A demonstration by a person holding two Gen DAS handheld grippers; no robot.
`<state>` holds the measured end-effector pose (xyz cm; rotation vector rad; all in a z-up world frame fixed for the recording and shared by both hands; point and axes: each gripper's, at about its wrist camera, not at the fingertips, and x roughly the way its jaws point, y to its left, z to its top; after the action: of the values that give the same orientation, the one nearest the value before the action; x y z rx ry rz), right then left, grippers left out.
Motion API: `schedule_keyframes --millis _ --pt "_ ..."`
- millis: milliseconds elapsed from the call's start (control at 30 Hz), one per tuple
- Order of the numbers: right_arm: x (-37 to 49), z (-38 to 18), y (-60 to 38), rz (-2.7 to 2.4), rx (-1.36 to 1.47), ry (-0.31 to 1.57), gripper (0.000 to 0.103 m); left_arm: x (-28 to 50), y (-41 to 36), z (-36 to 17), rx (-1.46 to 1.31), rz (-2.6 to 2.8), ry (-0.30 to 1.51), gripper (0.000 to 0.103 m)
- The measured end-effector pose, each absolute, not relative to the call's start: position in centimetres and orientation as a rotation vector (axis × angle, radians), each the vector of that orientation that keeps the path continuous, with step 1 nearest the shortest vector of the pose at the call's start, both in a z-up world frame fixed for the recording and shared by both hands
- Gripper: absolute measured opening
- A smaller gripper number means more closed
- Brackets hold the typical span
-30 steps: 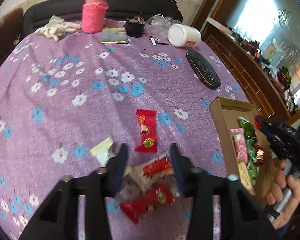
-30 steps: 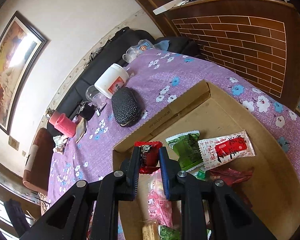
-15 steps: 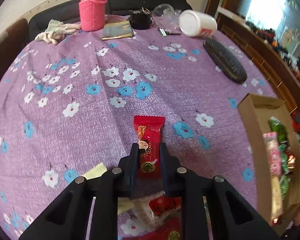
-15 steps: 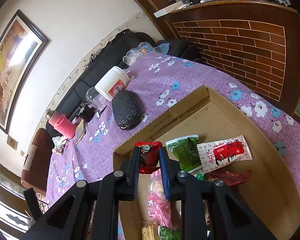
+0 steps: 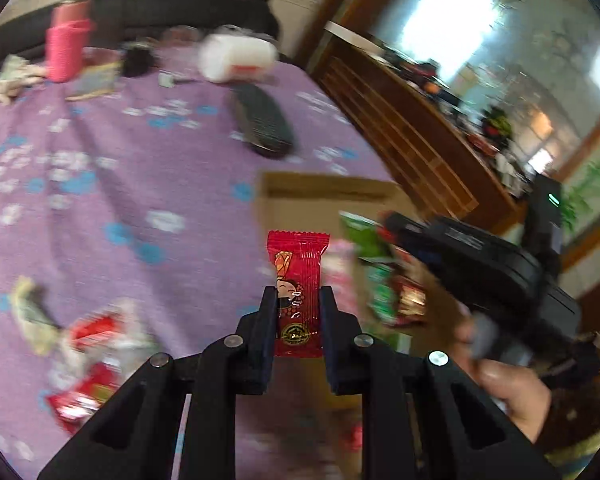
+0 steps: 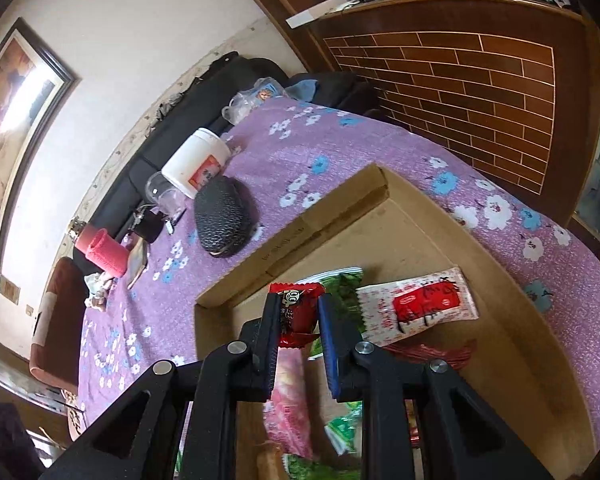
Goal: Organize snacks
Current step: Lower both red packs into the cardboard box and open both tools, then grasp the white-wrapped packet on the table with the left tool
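Two tongs, both clamped: your left tongs point(image 5: 298, 312) pinch a red candy wrapper point(image 5: 299, 292) above the bench beside the cardboard box point(image 5: 300, 200); your right tongs point(image 6: 299, 316) grip a dark-red wrapper point(image 6: 298, 312) over the box interior point(image 6: 500, 320).

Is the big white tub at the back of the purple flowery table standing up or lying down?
Lying down. The white plastic tub with a red label rests on its side on the purple flowered tablecloth, beside the black textured case.

A purple cloth point(image 6: 340, 148) with white and blue flowers covers the table. The brown cardboard box point(image 6: 480, 248) holds green, pink and red-and-white packets. A red wrapper point(image 5: 298, 280) shows a cartoon face. Black jaws, a pink bottle point(image 5: 66, 50), a white jar point(image 6: 194, 168).
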<state>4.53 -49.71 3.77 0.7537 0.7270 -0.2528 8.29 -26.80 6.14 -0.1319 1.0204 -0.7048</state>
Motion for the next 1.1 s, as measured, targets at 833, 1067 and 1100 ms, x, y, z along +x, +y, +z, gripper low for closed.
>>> schedule_keyframes --millis 833,1067,1100 --pt "4.3 3.6 -50.6 -0.272 0.783 0.749 0.022 5.9 -30.7 3.7 -0.069 -0.778 1.049 0.036" --pt "4.1 4.3 -50.2 -0.235 0.787 0.701 0.023 6.1 -29.5 4.6 -0.099 -0.779 1.044 0.036" --pt "4.1 4.6 -49.9 -0.224 0.778 0.685 0.023 6.1 -29.2 4.7 -0.103 -0.780 1.041 0.036"
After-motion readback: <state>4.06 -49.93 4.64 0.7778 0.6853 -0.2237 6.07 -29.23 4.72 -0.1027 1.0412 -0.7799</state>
